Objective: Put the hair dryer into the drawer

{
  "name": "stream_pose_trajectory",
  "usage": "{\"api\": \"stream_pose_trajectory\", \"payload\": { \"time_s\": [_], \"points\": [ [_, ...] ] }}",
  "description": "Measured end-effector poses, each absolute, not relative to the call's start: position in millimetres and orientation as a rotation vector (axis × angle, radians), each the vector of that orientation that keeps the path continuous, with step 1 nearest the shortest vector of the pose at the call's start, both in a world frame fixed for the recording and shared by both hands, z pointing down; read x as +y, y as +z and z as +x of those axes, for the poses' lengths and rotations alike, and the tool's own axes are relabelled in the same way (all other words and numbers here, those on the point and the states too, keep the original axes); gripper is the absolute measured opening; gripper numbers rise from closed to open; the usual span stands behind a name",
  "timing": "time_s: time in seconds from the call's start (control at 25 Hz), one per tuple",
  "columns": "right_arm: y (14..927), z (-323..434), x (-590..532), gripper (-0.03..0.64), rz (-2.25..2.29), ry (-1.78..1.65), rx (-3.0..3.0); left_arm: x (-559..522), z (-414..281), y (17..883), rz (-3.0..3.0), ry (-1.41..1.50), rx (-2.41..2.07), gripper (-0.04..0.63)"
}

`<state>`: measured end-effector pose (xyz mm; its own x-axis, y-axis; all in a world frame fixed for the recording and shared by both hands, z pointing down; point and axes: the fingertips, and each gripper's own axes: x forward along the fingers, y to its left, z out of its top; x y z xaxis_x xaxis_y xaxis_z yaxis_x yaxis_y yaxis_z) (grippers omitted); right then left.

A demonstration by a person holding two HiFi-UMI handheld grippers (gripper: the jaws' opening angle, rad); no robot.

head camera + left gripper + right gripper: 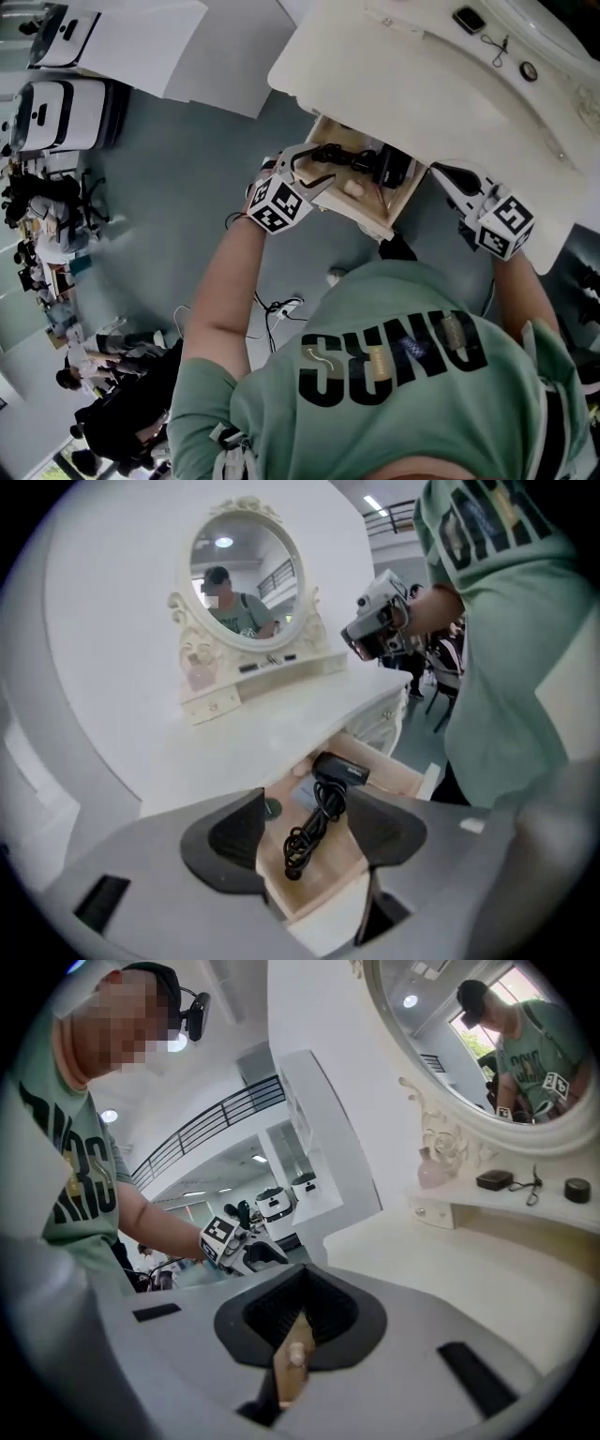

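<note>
The black hair dryer (339, 769) lies in the open wooden drawer (405, 778), its coiled cord (307, 834) trailing toward the drawer's front. My left gripper (305, 822) hangs above the drawer, open, with nothing between its pads; the dryer shows below through the gap. From the head view, the left gripper (314, 178) is over the drawer's (375, 220) left side and my right gripper (442, 173) is at its right corner. In the right gripper view, the right gripper (300, 1302) is shut to a narrow slit. A wooden edge with a pale knob (295, 1358) shows through the slit; I cannot tell whether the pads touch it.
The drawer sticks out of a white dressing table (422, 84) with an oval mirror (246, 578) and a small shelf (506, 1206) of toiletries. A dark round item (272, 808) lies in the drawer. White machines (56, 112) and floor cables (281, 309) are at left.
</note>
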<state>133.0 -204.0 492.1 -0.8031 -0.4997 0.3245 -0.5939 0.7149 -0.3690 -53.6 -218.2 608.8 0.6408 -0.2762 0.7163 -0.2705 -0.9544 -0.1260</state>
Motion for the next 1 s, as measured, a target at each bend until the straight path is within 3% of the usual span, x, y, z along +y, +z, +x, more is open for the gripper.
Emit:
{"api": "stream_pose_trajectory", "payload": {
  "time_s": [0.48,1.0],
  "points": [
    [389,-92,-193,-0.011,0.219,0.381,-2.915,-104,-242,420,-2.806,-0.568,1.604,0.162],
    [317,-319,-14,-0.011,-0.332,0.223,-2.905,197,-435,318,-2.161,0.185,2.513,0.027]
  ]
}}
